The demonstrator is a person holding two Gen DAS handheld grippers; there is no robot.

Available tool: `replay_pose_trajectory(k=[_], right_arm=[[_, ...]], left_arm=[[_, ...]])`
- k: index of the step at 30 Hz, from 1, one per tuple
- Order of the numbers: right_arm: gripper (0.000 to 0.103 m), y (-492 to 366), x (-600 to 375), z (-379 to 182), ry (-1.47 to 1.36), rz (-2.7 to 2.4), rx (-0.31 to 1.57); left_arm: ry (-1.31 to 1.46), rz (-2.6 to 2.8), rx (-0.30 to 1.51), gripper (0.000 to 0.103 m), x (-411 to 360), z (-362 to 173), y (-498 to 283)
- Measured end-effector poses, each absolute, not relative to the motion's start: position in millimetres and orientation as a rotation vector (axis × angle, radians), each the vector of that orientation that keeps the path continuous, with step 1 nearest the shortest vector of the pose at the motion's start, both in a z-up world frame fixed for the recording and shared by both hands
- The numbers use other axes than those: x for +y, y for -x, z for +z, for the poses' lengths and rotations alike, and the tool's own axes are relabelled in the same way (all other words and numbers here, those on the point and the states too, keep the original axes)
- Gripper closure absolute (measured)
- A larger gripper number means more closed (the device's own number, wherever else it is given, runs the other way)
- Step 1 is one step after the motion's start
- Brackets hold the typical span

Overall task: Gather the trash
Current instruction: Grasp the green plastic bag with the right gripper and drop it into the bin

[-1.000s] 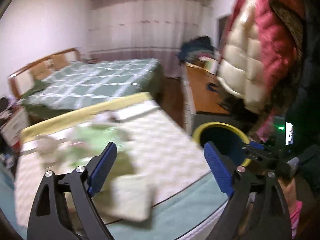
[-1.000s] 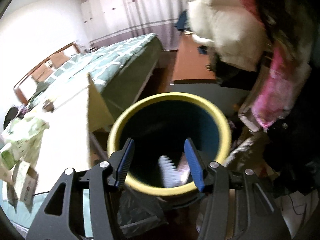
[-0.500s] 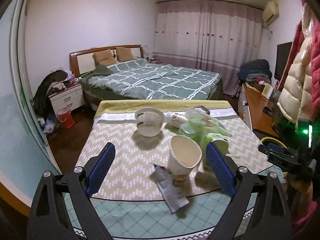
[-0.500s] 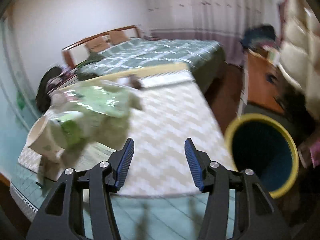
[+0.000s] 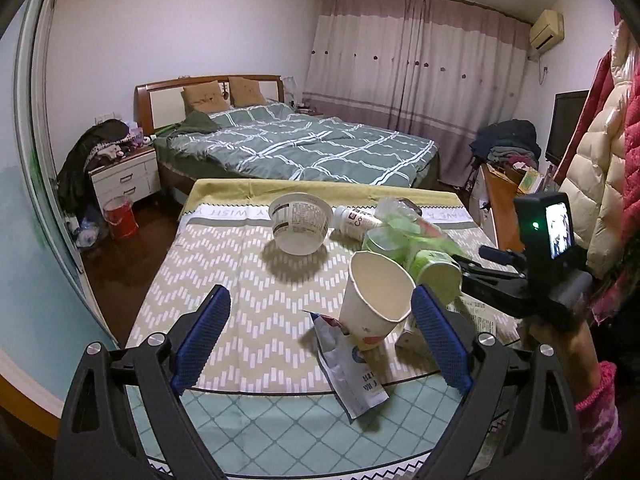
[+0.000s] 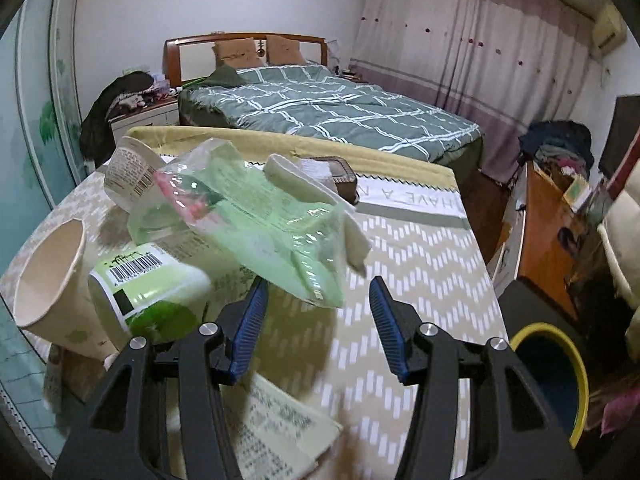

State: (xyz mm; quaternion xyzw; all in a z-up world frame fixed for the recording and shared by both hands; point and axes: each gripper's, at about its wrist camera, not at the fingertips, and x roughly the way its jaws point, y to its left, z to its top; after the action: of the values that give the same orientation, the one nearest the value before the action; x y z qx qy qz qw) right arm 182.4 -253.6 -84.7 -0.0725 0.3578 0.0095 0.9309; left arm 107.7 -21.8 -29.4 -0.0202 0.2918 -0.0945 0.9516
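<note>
Trash lies on the table with the zigzag cloth (image 5: 240,280): a white paper cup (image 5: 376,300) tipped on its side, a torn wrapper (image 5: 348,364), a white bowl (image 5: 300,224), a small white bottle (image 5: 356,218), a green plastic bag (image 6: 248,216) and a green can (image 6: 152,288). My left gripper (image 5: 320,336) is open and empty, low over the table's near edge, with the cup by its right finger. My right gripper (image 6: 316,328) is open and empty, just in front of the green bag. The yellow-rimmed trash bin (image 6: 548,376) stands on the floor at the right.
A printed paper sheet (image 6: 280,416) lies under the right gripper. A small dark box (image 6: 340,178) sits at the table's far side. A bed (image 5: 300,144) is behind the table, a nightstand (image 5: 124,180) at the left, a wooden desk (image 6: 548,232) and hanging coats (image 5: 600,160) at the right.
Both grippers swung left, away from the trash bin and back over the table. The right gripper has come up to the green bag. Both stay open and empty.
</note>
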Motion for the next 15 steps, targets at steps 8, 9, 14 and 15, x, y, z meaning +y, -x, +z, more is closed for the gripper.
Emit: replay_pose_trajectory(k=[8,9,14,15], right_arm=[[0.099,-181,-270,-85,0.074,0.075,0.751],[0.100,-176,-272,-82,0.057,0.087,0.747],[0.101,-145,-286,-64,-0.033,0.142,0.700],[0.101,-140,-287,-60,-0.043,0.145,0.691]], left_arm=[[0.039,-0.205,0.605,0.012,-27,-36,-112],[0.037,-0.206,0.606,0.012,-29,-36,-112],[0.032,-0.218,0.606,0.012,-35,-36,-110],[0.028,-0.222,0.607,0.012,-36,-37,-110]])
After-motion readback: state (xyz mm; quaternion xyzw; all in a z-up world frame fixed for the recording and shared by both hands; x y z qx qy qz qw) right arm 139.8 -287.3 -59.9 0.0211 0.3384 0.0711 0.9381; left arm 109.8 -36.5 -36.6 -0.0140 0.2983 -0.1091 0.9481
